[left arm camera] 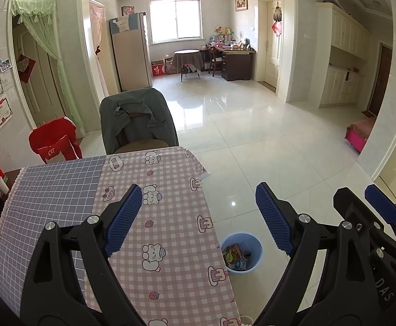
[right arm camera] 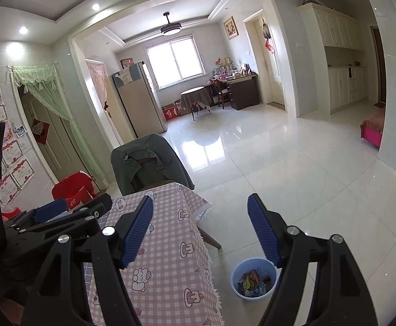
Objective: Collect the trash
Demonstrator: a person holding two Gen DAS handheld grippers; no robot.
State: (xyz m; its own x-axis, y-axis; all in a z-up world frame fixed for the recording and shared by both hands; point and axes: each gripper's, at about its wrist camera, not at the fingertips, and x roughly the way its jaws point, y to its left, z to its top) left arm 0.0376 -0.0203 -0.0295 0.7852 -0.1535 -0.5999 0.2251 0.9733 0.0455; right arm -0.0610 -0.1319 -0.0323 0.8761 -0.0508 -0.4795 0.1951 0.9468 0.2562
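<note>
Blue bin (left arm camera: 241,254) is sitting full beside the bench (left arm camera: 157,217); both claws, left (left arm camera: 199,217) and right (right arm camera: 200,231), are hanging apart, empty, likely finishing.

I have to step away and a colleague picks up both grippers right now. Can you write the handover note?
Left gripper: open, empty, held above the table edge.
Right gripper: open, empty, beside the left one, over the table edge.
Blue bin: on the floor next to the table, already holding several colourful wrappers.
Tablecloth: no trash visible on the part in view.
Done: the trash seen is in the bin.
Left: check the table areas hidden behind the grippers and the floor for leftovers.
</note>
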